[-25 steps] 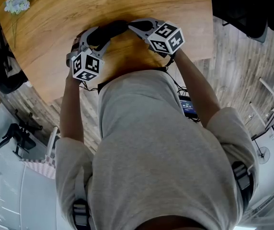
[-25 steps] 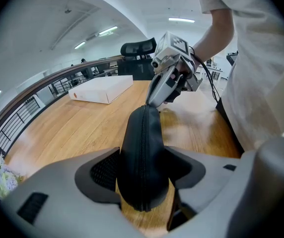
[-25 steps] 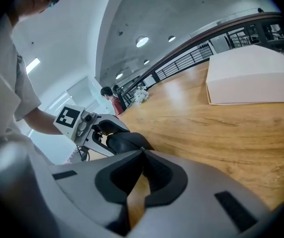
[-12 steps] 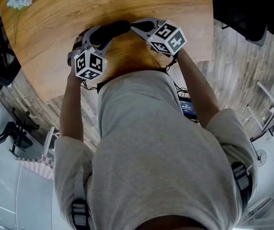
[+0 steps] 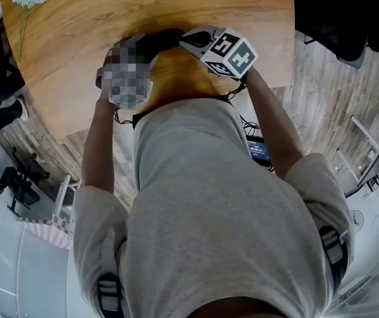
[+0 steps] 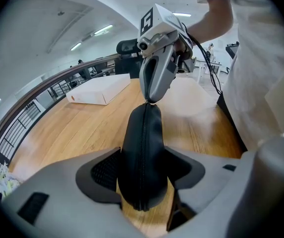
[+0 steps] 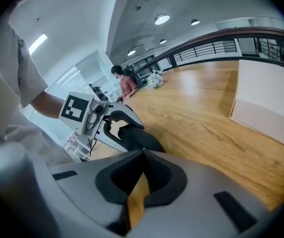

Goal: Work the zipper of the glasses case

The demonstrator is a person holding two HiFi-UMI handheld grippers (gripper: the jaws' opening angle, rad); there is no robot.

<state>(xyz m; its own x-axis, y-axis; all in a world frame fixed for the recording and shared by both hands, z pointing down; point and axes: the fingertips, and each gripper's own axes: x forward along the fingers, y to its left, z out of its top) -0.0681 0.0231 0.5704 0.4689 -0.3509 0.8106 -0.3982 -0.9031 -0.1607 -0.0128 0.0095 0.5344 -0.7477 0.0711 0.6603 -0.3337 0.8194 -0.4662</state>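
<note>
The left gripper (image 6: pixel 143 171) clamps the black zippered glasses case (image 6: pixel 144 128) over the wooden table (image 6: pixel 72 133). Its long axis runs straight away to the right gripper (image 6: pixel 149 99), which is pinched shut at the far end of the zipper (image 6: pixel 142 152) (pull unseen).

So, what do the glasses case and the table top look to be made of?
Glasses case: black and matte with a smooth, faintly sheened skin, probably faux leather or a similar synthetic. A fine black zipper runs down its middle. Table: warm brown with streaked grain and a semi-gloss finish that catches the light. It could be solid wood or veneer, and the look doesn't settle which.
</note>
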